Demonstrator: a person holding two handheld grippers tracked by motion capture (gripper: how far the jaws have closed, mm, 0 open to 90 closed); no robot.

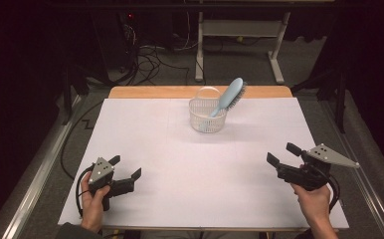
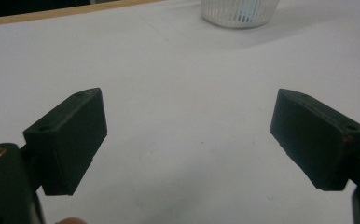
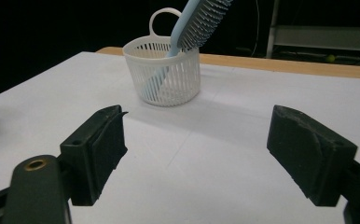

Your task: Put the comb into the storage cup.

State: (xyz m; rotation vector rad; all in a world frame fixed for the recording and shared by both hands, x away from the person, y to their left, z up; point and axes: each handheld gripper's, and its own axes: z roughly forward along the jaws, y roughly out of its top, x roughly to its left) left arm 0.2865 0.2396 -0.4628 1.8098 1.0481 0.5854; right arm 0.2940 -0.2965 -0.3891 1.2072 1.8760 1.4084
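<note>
Blocky black gripper [image 3: 194,154] faces slatted plastic basket [image 3: 163,77].

White sheet [image 1: 180,164] covering a wooden table [image 1: 150,92], its far edge left bare, grey carpeted floor [image 1: 240,62] beyond, tangled black cables [image 1: 145,59] on the floor, a white metal desk frame [image 1: 240,30] behind, dark surroundings.
</note>
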